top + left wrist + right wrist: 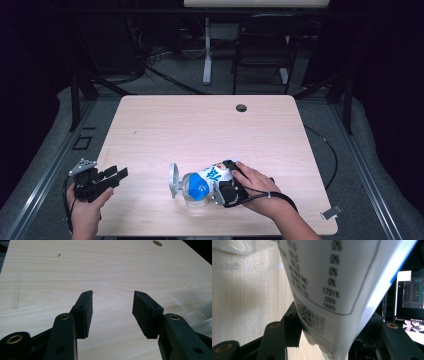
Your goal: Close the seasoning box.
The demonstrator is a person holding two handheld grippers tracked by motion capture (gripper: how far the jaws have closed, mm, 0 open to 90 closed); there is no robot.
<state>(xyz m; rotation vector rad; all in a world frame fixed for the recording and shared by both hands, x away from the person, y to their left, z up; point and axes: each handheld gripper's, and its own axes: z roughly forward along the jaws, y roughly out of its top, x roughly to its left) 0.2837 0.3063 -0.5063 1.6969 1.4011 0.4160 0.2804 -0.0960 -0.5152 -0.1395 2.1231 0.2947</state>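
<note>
The white-and-blue pouch, its panel listing 0%, 1731% and 1500%, lay near the table's near edge, clamped by the right gripper. The left gripper hovered spread at the near-left corner.

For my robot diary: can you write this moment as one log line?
right claw: shut on pouch | left claw: open, over table | clear cup: under pouch
</note>
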